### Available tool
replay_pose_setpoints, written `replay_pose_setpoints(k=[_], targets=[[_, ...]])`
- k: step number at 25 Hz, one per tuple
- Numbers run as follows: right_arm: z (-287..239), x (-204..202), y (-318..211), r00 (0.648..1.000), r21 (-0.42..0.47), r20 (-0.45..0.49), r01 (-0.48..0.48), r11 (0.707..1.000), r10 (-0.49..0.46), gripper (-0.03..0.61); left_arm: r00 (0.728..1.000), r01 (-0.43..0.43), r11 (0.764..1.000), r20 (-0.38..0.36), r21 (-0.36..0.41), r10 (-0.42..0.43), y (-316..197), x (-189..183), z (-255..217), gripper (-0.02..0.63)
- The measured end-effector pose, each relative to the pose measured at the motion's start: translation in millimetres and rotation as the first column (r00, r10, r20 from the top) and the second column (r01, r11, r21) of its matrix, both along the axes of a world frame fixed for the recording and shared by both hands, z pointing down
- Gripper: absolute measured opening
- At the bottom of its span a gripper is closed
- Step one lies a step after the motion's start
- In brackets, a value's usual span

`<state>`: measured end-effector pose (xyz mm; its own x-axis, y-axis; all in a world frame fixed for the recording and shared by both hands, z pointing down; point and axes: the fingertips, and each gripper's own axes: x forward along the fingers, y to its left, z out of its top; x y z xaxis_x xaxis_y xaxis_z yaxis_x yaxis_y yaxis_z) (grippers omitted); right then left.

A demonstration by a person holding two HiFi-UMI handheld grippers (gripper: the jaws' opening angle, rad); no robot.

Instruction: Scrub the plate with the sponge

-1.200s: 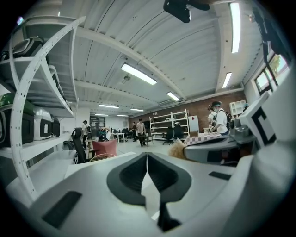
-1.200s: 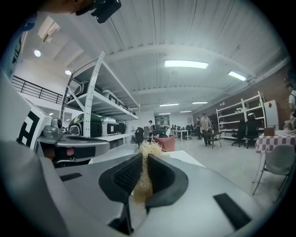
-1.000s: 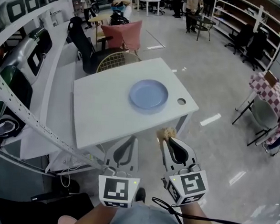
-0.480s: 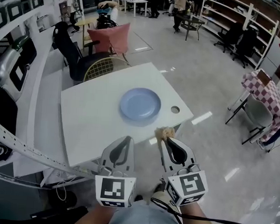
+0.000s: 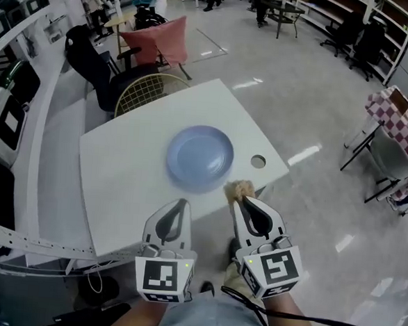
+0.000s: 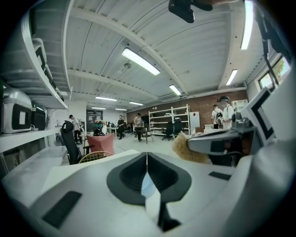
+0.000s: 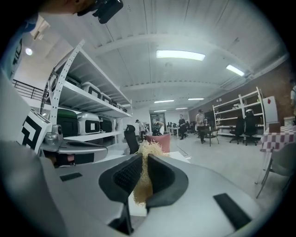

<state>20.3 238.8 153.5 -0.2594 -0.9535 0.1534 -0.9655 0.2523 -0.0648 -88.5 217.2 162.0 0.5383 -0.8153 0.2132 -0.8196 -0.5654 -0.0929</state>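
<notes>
- Table [image 5: 119,181]: smooth white top, so the plate [image 5: 199,156] may skate when scrubbed
- Plate: round, shallow, glossy pale blue, right of the surface's middle, unpinned
- Left gripper [image 5: 181,207]: jaws pressed together, empty, off the near edge
- Right gripper [image 5: 245,202]: pinching the sponge [image 5: 242,191], a fibrous tan tuft that might slip

Looks like a big open lab-slash-office space: polished grey floor [image 5: 313,97], metal shelving rack [image 7: 85,102] loaded with equipment cases [image 7: 90,122], black office chairs [image 5: 373,38], ceiling strip lights [image 7: 180,55], people [image 7: 200,119] milling around desks out back.
</notes>
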Motion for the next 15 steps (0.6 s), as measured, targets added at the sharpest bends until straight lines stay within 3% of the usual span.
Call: replay_pose_setpoints(k=[8,15], targets=[[7.0,41.6,-90.2,0.994,-0.053,0.066,0.091,0.994,-0.088,0.043,0.992,0.106,0.994,0.067,-0.027,-0.104,-79.6,39.5,0.4,0.015],[-3.2,61.3,-151.5,0.977,-0.019,0.081,0.202,0.979,-0.199,0.043,0.974,0.206,0.979,0.098,-0.010,-0.204,-133.4,62.8,-16.8,0.015]])
